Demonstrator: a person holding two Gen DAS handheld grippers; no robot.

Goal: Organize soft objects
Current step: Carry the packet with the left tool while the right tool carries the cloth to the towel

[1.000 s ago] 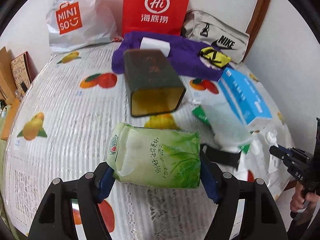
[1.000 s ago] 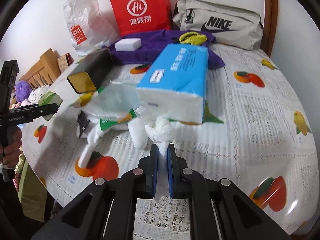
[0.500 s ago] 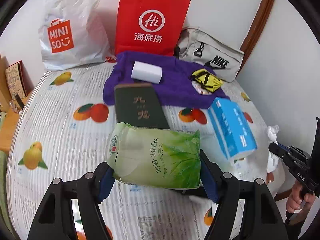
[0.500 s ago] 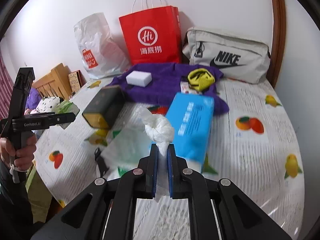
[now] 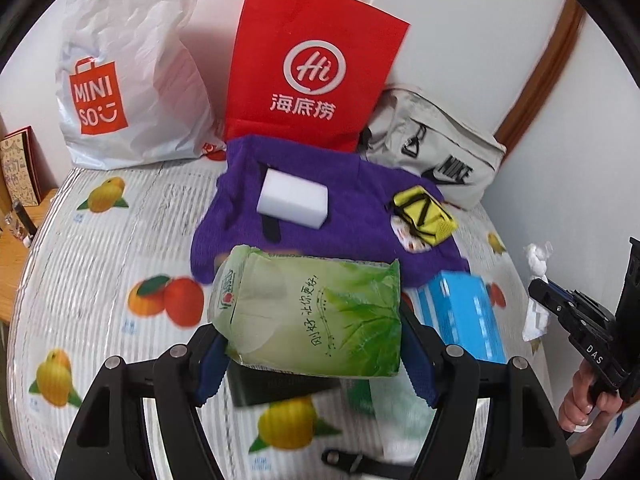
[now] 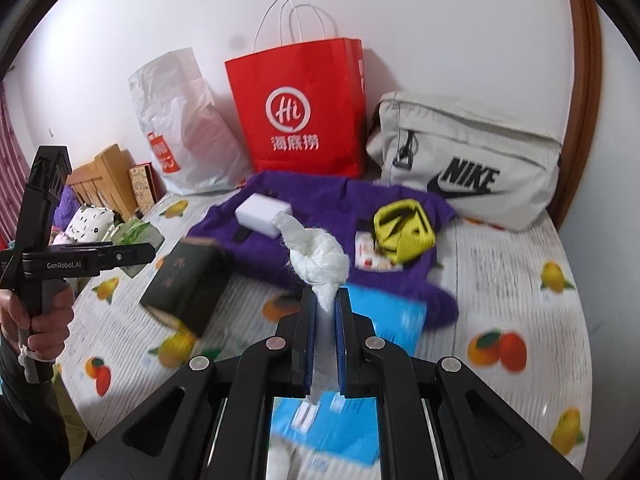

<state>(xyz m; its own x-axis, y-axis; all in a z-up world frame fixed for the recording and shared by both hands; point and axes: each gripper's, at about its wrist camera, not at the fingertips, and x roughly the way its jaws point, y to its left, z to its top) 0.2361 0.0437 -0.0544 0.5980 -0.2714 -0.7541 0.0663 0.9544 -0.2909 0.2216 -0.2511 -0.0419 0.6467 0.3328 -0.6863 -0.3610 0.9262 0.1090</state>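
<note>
My left gripper [image 5: 310, 356] is shut on a green tissue pack [image 5: 312, 312] and holds it above the table. My right gripper [image 6: 325, 312] is shut on the knotted white plastic bag [image 6: 320, 258], lifted off the table; the bag also shows in the left wrist view [image 5: 538, 288]. A blue tissue pack [image 6: 384, 316] lies below the right gripper. A purple cloth [image 5: 316, 204] carries a white sponge block [image 5: 292, 202] and a yellow pouch [image 5: 424, 216].
A dark green box [image 6: 188, 288] lies on the fruit-print tablecloth [image 5: 100, 280]. At the back stand a red paper bag [image 5: 308, 68], a white Miniso bag [image 5: 124, 68] and a grey Nike bag [image 6: 468, 160]. A wall is on the right.
Both grippers have risen and moved toward the back of the table with their loads. The white bag has come up off the table and the blue pack now lies beneath it.
</note>
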